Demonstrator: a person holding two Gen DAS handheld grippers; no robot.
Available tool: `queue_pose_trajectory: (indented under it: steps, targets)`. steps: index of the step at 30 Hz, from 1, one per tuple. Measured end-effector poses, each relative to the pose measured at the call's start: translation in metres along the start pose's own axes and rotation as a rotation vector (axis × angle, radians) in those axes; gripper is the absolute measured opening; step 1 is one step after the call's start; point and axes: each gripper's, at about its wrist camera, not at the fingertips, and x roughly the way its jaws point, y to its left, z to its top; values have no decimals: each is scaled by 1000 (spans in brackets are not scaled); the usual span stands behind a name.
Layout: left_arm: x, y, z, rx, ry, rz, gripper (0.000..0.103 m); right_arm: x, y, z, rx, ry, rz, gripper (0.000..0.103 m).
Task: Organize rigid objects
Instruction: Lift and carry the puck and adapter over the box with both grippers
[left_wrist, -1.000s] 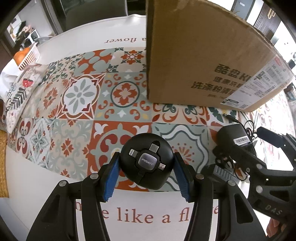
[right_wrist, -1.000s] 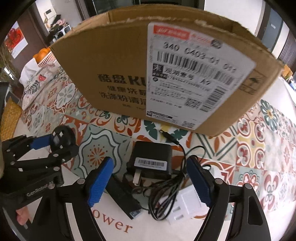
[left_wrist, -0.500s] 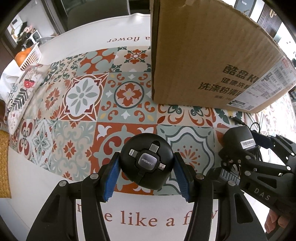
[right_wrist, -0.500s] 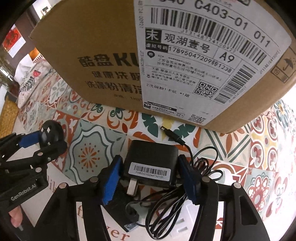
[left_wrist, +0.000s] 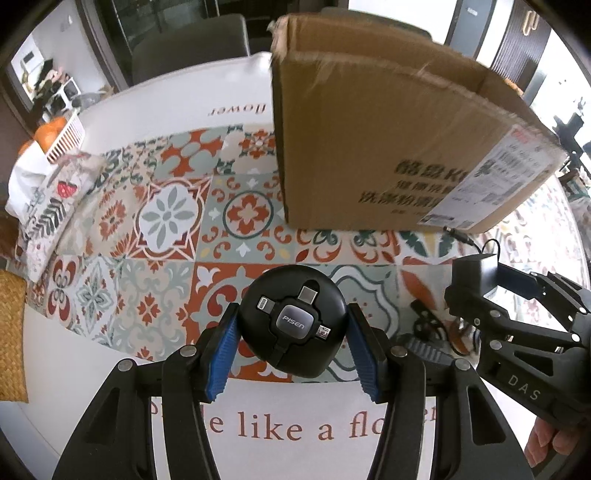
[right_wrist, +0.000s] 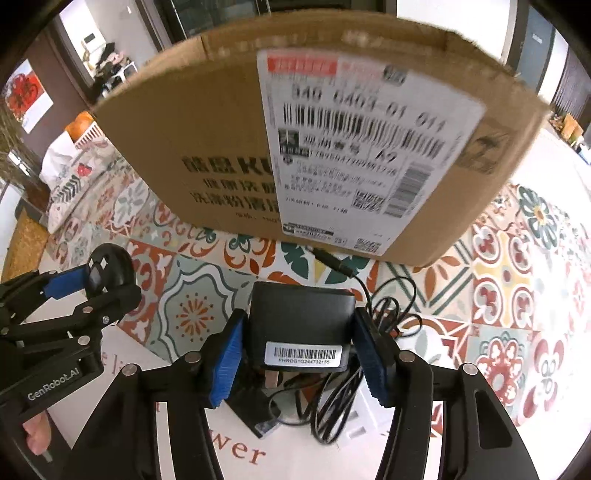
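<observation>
Round black cable hub (left_wrist: 293, 326), domed and glossy, marked PISEN on a grey centre tile with three connector tips tucked into its face, sits squeezed between the ribbed blue pads (left_wrist: 224, 356) of the left gripper (left_wrist: 293, 350), one pad against each flank, the hub at the pad tips over the edge of the patterned mat. Black power adapter (right_wrist: 301, 325), a matte rounded block with a white barcode sticker and metal prongs below, is pinched between the blue pads of the right gripper (right_wrist: 299, 363); those jaws have just been closing and the pads now meet the block's two sides. Its thin black cord (right_wrist: 384, 314) loops loosely to the right and ends in a barrel plug (right_wrist: 330, 261) lying just short of the box. Beneath the adapter lie a flat black item (right_wrist: 258, 417) and a white plug block (right_wrist: 364, 424), both partly hidden by cord and fingers. Directly ahead of both grippers stands a corrugated cardboard box (left_wrist: 388, 147), open-topped with rough-cut flaps, printed characters and a white shipping label (right_wrist: 365, 147) on its near wall; it blocks the view beyond. Tablecloth (left_wrist: 295, 424) is smooth white with printed lettering, centre panel in orange, grey-green and cream tile motifs. Far left: a white basket (left_wrist: 64, 138) holding orange fruit, and a folded printed cloth (left_wrist: 51, 206).
</observation>
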Motion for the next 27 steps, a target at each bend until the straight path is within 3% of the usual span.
queue_pose_trajectory:
  steps: [17,27]
  targets:
    - [-69,-14,3,34,-147,-49,55,-75,5,-2,31,-153,-11,57]
    - [-118,-18,12,55,-268,-89,55,-132,12,6,21,-297,-8,57]
